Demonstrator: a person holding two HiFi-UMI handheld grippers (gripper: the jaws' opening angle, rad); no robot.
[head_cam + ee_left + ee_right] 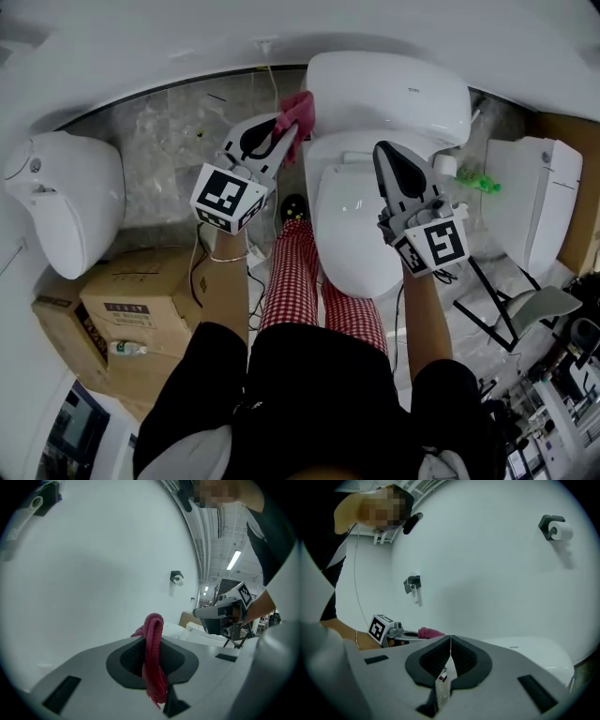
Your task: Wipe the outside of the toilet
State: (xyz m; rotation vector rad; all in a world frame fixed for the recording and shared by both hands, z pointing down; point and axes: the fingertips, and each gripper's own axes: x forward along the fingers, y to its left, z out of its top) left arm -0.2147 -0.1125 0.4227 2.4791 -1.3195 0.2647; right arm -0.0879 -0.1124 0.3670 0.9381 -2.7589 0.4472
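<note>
Jaws of outstretched left gripper (284, 131) tight on cloth (300, 110)

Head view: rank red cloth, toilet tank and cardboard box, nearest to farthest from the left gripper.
1. Red cloth, pinched by the left gripper itself.
2. Toilet tank, just to its right.
3. Cardboard box, on the floor, lower left.

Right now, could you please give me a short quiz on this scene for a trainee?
1. True or false: the left gripper is shut on the cloth.
2. The right gripper is: A) open; B) shut on nothing; C) shut on a brush.
3. Fill in: the box left of the toilet is made of ____.
Key: 1 true; 2 B; 3 cardboard.
</note>
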